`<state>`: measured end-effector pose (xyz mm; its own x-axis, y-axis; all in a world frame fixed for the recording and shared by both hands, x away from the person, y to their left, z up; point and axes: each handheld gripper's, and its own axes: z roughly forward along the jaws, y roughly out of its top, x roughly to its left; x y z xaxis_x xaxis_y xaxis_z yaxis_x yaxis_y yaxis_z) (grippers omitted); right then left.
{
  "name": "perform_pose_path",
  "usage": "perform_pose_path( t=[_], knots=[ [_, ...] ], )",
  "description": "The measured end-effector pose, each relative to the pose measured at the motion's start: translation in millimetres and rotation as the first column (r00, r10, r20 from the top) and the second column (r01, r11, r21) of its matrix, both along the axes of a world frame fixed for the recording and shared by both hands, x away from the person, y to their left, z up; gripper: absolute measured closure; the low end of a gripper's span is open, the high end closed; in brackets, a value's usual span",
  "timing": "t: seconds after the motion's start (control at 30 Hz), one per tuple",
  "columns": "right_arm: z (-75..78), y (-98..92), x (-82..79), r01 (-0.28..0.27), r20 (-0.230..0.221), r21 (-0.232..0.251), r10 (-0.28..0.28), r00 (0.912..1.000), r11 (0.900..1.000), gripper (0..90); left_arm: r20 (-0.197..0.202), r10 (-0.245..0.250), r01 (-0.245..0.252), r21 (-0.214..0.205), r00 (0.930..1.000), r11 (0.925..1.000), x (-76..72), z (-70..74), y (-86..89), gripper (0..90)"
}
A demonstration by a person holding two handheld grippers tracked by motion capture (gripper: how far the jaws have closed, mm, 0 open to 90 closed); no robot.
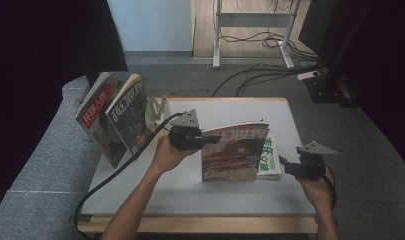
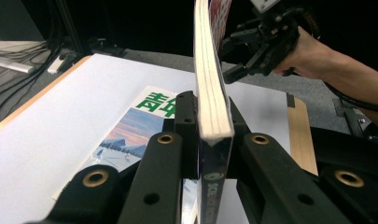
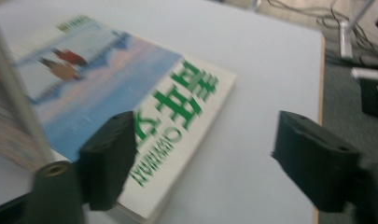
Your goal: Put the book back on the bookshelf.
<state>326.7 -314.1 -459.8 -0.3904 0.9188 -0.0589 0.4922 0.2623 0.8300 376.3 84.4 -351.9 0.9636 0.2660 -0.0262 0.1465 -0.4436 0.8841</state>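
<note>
My left gripper (image 1: 211, 139) is shut on the edge of a reddish-brown magazine (image 1: 233, 152) and holds it upright over the middle of the white table (image 1: 180, 192). In the left gripper view the jaws clamp the magazine's (image 2: 209, 70) thick page edge. Behind it a magazine with green characters (image 1: 271, 156) lies flat on the table. My right gripper (image 1: 284, 165) hovers at the right of that flat magazine (image 3: 130, 88), jaws wide apart with nothing between them. In the left gripper view the right gripper (image 2: 245, 58) is beyond the upright magazine.
A stand at the table's left edge holds two magazines (image 1: 115, 117) upright and leaning. The table's wooden rim (image 1: 200, 223) runs along the near side. Cables (image 1: 270, 65) and a desk frame lie on the floor beyond the table.
</note>
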Motion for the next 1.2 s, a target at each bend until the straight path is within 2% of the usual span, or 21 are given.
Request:
perform_pose_path(
  t=[0.07,0.17,0.27,0.5,0.67,0.83,1.2],
  knots=[
    [-10.1,-4.4,0.7,0.035,-0.024,-0.01,-0.035,0.9991,0.9993,13.1,0.009,0.0,0.0,0.02,1.0,0.9998,-0.8,-0.1,-0.2,81.0],
    [-22.1,-9.2,0.4,0.072,-0.041,-0.025,-0.073,0.9965,0.9971,9.7,0.011,0.007,-0.008,0.041,0.9999,0.9991,-1.1,-1.0,0.1,80.8],
    [-35.2,-14.5,0.1,0.109,-0.069,-0.039,-0.111,0.9914,0.9933,2.3,0.014,0.011,-0.011,0.043,0.9998,0.999,-1.7,-0.8,-0.1,81.3],
    [-56.9,-22.3,-1.8,0.136,-0.126,-0.038,-0.14,0.9822,0.99,0.2,-0.008,-0.001,0.002,0.025,1.0,0.9997,-1.0,-1.3,-0.4,83.3],
    [-70.1,-24.7,-1.7,0.146,-0.158,-0.026,-0.148,0.9764,0.989,0.3,-0.016,0.008,-0.008,0.008,0.9998,0.9999,-1.2,-2.2,-0.6,83.6],
    [-77.1,-26.9,-0.7,0.149,-0.187,-0.011,-0.149,0.9711,0.9887,0.0,-0.024,0.014,-0.014,-0.012,0.9996,0.9998,-1.4,-3.0,-0.8,83.9],
    [-77.7,-26.6,-1.5,0.149,-0.18,-0.014,-0.149,0.9723,0.9887,0.0,-0.028,0.041,-0.042,-0.021,0.9988,0.9989,-6.2,8.8,8.5,84.0]
  ],
)
